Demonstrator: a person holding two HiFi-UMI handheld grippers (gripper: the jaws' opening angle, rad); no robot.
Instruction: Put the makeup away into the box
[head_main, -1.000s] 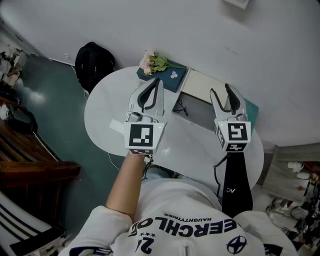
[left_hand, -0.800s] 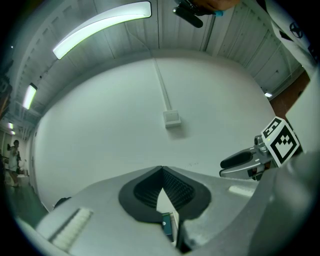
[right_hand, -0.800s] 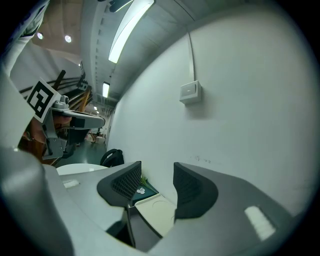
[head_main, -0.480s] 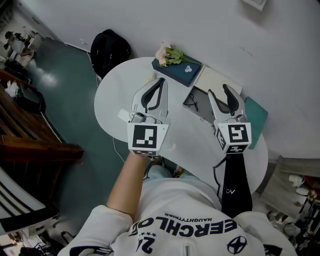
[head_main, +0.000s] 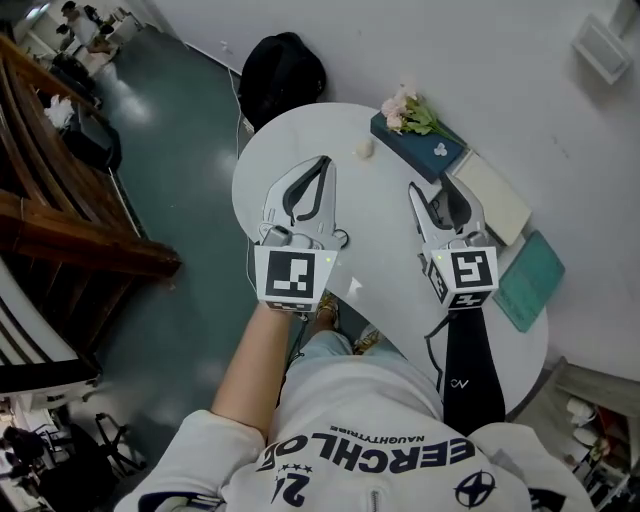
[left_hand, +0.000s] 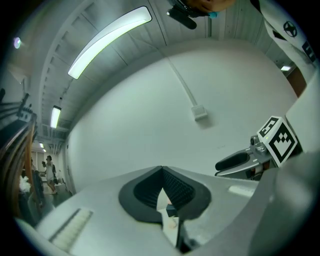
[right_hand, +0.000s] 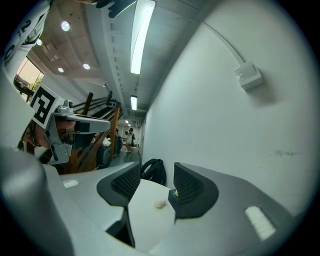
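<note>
Two grippers hover over the white desk (head_main: 380, 270). Fingers of the left gripper (head_main: 322, 163) are clenched tip to tip, nothing held. Fingers of the right gripper (head_main: 432, 188) are released, apart, empty. One small cream item (head_main: 365, 149) lies on the desk beyond both, near the dark teal box (head_main: 425, 150). It looks roundish; its long axis and heading are unreadable. In the head view the box's long side runs upper-left to lower-right.

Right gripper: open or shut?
Open. On the right gripper the dark ribbed pads stand apart; only the white round table and a small pale lump on it show through the gap, nothing gripped.
</note>
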